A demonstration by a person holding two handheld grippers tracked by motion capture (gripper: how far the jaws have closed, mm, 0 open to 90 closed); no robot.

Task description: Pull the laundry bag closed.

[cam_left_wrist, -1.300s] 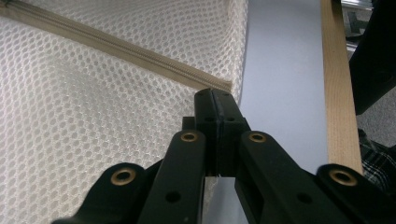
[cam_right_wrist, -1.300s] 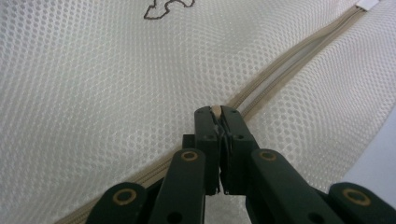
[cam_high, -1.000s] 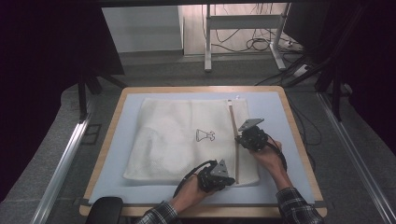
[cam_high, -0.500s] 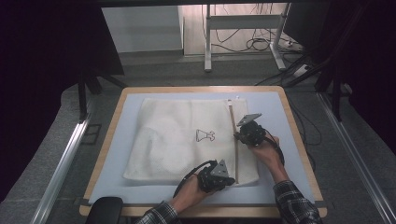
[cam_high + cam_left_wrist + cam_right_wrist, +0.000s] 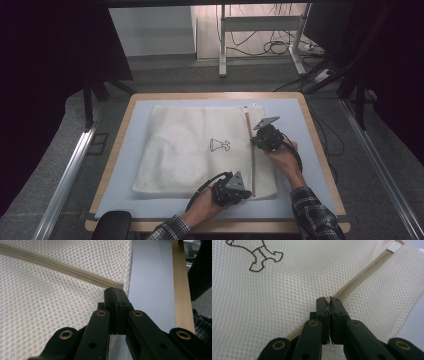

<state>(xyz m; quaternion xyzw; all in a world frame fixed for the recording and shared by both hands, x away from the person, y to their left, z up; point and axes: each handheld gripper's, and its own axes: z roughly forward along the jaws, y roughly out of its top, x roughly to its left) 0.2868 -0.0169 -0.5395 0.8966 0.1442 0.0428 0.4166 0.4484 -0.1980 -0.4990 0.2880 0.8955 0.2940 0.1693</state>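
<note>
Pinning the mesh bag (image 5: 200, 150) near edge by the zipper (image 5: 62, 268) end: left gripper (image 5: 231, 189), jaws fully closed on fabric. Farther up, right gripper (image 5: 328, 300) clamped on the zipper pull (barely a nub showing). Risk: pull slips out if tugged off-axis, or mesh bunches and jams the slider.
</note>
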